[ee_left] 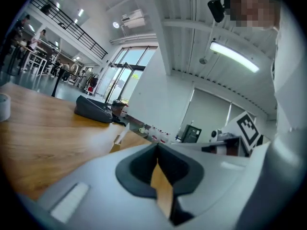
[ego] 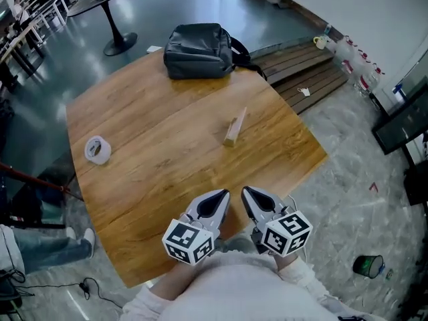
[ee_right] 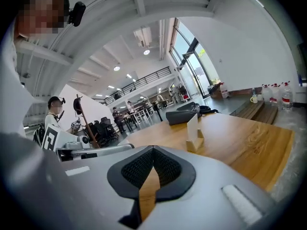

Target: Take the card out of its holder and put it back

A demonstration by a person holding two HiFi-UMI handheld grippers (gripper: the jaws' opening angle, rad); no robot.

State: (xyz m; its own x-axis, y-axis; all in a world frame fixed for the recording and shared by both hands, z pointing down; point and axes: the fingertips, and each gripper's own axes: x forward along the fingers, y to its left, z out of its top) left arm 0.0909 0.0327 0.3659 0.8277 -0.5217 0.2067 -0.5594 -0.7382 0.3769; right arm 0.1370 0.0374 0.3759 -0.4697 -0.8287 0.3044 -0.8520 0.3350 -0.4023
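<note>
A white card stands upright in a small wooden holder near the middle of the wooden table. In the right gripper view the card rises from its holder ahead and to the right. The left gripper view shows the card in its holder ahead, slightly left. Both grippers hover at the table's near edge, well short of the holder. My left gripper and my right gripper are both shut with nothing between the jaws.
A dark backpack lies at the table's far edge. A roll of tape sits near the left edge. On the floor are wooden pallets at the far right, a green can and a round pedestal table. A person's legs are at the left.
</note>
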